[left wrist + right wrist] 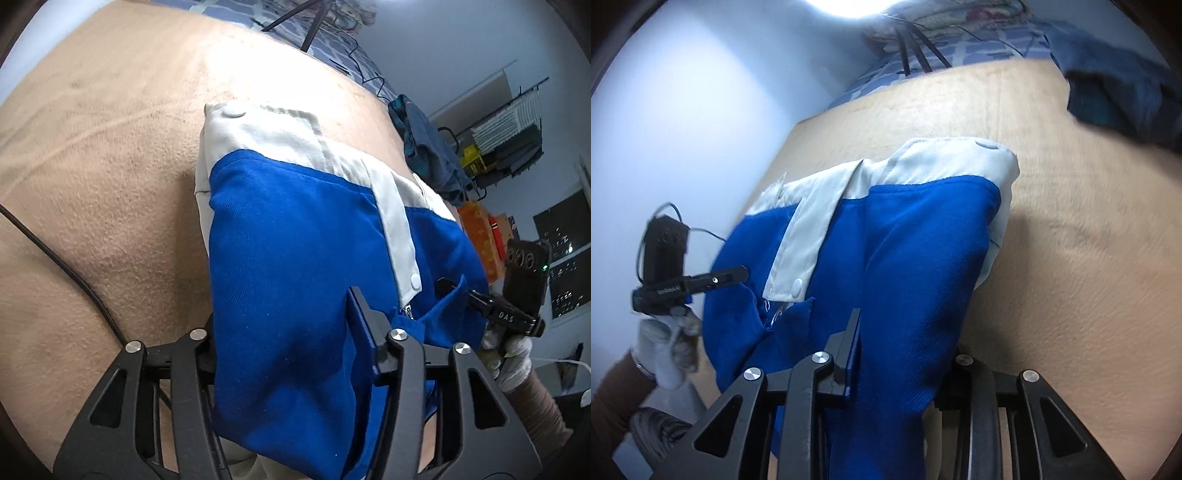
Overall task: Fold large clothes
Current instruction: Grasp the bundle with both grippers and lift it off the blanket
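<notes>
A blue and white garment with white snap buttons lies folded on a tan blanket, its near end raised. My left gripper is shut on that near end: blue cloth fills the gap, the right finger presses its side, and the left finger is hidden under the fabric. My right gripper grips the same end a little further along, left finger against the cloth, right finger covered. Each wrist view shows the other gripper side-on at the garment's edge, held by a gloved hand.
A dark blue pile of clothes sits at the blanket's far side. Tripod legs stand on a patterned blue sheet beyond. A black cable crosses the blanket at left. Orange boxes and a rack stand off the bed.
</notes>
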Demonstrator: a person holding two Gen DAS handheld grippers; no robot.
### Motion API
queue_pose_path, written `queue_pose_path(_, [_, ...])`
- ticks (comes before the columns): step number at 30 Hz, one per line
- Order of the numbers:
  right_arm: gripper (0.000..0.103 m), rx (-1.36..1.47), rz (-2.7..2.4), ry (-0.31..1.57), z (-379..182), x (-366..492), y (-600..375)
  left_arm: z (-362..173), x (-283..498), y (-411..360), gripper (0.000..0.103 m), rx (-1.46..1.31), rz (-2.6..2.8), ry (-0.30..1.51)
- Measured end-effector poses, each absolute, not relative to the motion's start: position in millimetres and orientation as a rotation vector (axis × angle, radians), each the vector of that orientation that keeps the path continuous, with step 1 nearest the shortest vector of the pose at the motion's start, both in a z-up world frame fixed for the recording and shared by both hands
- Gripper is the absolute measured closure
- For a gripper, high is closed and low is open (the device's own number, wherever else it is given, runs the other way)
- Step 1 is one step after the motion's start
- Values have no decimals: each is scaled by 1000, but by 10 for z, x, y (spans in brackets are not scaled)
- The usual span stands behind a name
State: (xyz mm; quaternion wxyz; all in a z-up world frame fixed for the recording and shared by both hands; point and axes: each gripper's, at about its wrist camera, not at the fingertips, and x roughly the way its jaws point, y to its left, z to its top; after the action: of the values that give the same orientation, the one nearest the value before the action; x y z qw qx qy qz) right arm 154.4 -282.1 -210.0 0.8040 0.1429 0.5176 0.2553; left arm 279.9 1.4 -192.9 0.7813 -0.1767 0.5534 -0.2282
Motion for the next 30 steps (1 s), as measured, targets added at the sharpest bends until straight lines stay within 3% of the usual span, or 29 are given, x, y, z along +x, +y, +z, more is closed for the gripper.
queue_pose_path(8, [75,255,509,1108,-2038,1504,-2786,-1989,2829,-27,52,-348,-479,1196])
queue_pose_path(11, [75,240,506,1106,-2054,1500,-2811,-2143,2950,45,27,-406,-443,1262])
queue_pose_path(14, [73,241,503,1108,-2072,1534,-2799,-2231,3001,88,23,-448,-477,1258])
queue_pose_path(15, [72,239,501,1109,-2083,1535,-2802,-2225,2999,75,24,-428,-484,1250])
queue_pose_path(16, [71,230,495,1108,-2085,1526,-2797,-2215,2993,54,34,-411,-492,1238])
queue_pose_path(19, [70,205,474,1113,-2092,1526,-2762,-2139,2952,-34,47,-353,-495,1217])
queue_pose_path(22, [73,145,462,1107,-2043,1504,-2703,-1985,2882,-123,56,-279,-485,1181])
queue_pose_path(30, [77,-6,435,1040,-1777,1374,-2525,-1645,2651,-355,62,-154,-447,1089])
